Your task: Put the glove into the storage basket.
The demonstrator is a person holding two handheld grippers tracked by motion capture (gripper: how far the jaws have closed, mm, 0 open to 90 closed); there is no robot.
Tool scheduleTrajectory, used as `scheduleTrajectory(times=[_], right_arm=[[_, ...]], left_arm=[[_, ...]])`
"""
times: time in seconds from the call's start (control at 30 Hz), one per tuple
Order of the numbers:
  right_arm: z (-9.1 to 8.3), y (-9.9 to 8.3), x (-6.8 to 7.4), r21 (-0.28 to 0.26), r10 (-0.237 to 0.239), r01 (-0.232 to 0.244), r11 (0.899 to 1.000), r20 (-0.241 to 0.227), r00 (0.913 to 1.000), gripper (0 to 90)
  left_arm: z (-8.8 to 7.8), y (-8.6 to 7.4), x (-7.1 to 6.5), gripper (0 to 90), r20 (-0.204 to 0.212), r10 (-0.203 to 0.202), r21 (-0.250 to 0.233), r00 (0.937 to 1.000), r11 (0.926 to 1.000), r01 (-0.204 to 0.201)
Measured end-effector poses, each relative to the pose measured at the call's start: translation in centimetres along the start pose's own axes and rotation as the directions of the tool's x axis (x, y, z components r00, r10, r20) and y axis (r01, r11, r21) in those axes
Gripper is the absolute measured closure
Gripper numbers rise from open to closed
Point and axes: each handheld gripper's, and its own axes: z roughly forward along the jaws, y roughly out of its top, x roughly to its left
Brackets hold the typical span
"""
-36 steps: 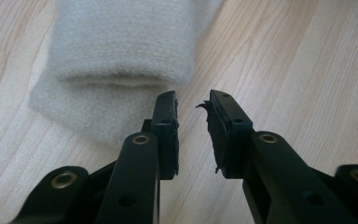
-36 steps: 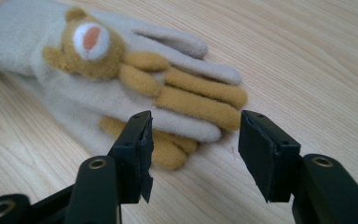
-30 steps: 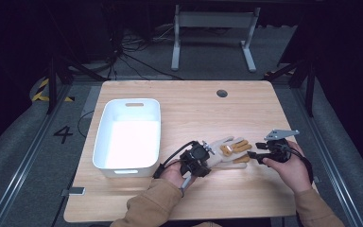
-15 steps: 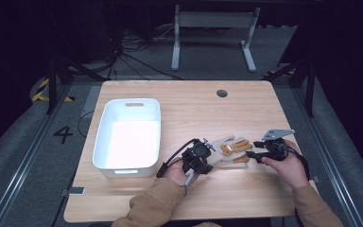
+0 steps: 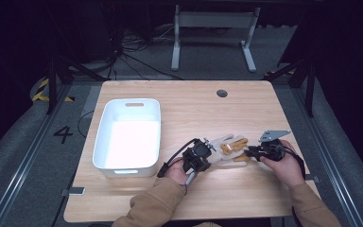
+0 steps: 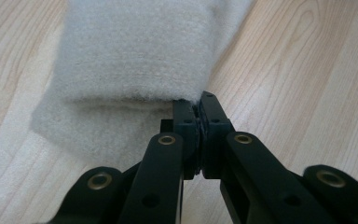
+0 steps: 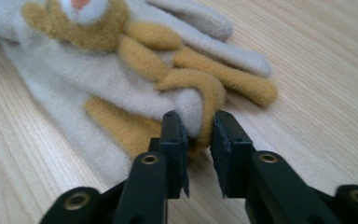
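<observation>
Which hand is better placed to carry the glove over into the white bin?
Left, probably. The left gripper has just closed on the glove's cuff and sits beside the white bin; the right gripper pinches a fingertip on the far side.

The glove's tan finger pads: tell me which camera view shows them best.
The right gripper view: the glove's tan finger pads lie close up, one fingertip between the right gripper. The high view shows the glove whole but small. The left gripper view gives its white cuff, pinched by the left gripper.
</observation>
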Motion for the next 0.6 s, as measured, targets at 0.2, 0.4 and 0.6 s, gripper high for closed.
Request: scheduleTrajectory(times=[0.2,0.4,0.6], right_arm=[[-0.7,0.3,0.3,-0.016,-0.030,0.031,0.999,0.043,0.9986,81.3],[-1.2,0.5,0.4,-0.062,-0.055,0.060,0.996,0.084,0.9949,83.2],[-2.2,1.1,0.9,-0.102,-0.088,0.103,0.989,0.145,0.9855,84.6]], left_arm=[[-0.6,0.0,-0.1,89.3,-0.025,0.008,-0.015,0.9997,0.9999,-0.008],[-1.5,0.1,0.0,89.6,-0.069,0.016,-0.036,0.9975,0.9992,-0.019],[-2.9,-0.1,0.1,89.7,-0.117,0.015,-0.075,0.9930,0.9969,-0.024]])
